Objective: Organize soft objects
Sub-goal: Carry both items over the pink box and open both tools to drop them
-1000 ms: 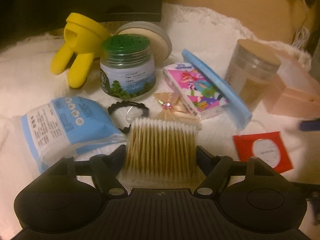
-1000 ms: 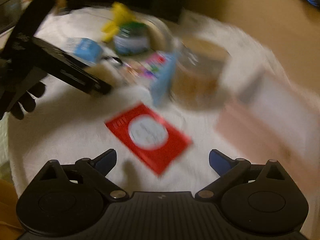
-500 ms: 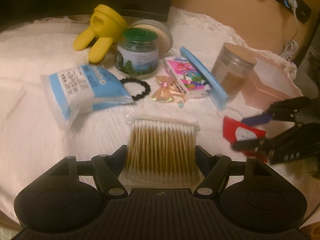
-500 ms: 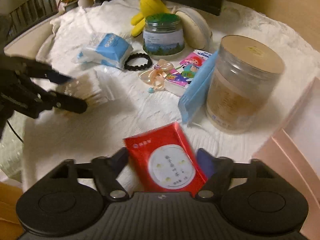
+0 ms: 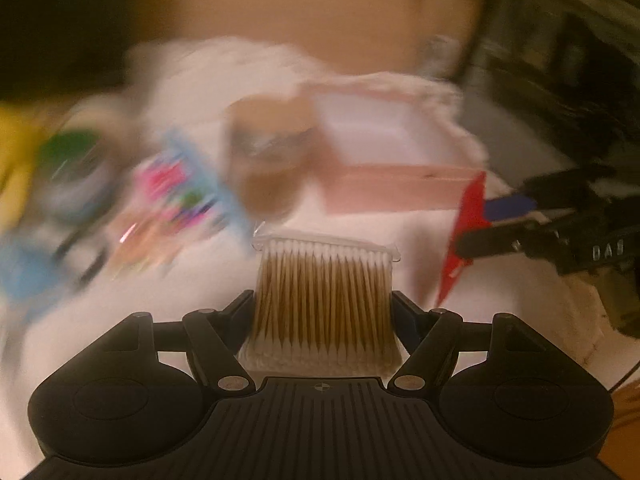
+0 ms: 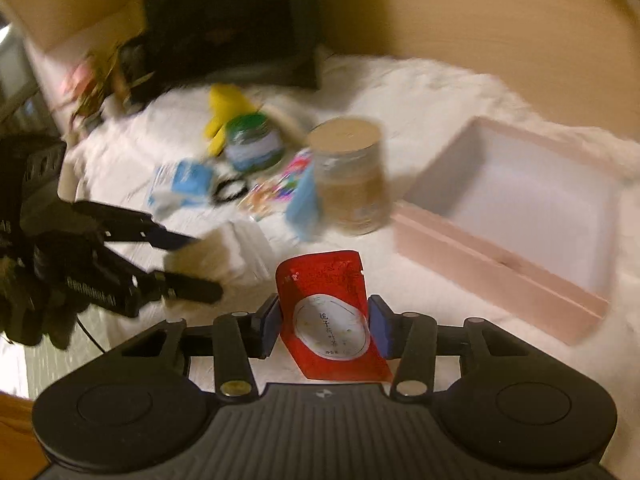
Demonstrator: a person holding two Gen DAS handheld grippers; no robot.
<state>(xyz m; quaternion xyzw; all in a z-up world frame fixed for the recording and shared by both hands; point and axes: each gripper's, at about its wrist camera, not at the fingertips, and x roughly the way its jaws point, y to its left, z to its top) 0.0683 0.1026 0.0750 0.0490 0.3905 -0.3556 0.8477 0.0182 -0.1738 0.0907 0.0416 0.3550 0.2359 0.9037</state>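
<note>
White fluffy cloth (image 6: 420, 92) spread under everything. Pink box (image 6: 496, 268) open-topped on the cloth, at its right side. Left of the pink box, touching or just beside: tan-lidded clear jar (image 6: 348, 176), upright. Left gripper (image 5: 323, 308) pinching a clear pack of cotton swabs (image 5: 324, 296), raised in front of the pink box. Right gripper (image 6: 324, 322) clamped on a red sachet (image 6: 328, 312), upright, just before the pink box's near wall.

surface: fluffy white cover (image 6: 420, 92); wall: tan (image 6: 460, 12) | rear: dark cabinet (image 6: 228, 20) | light: dim, warm
</note>
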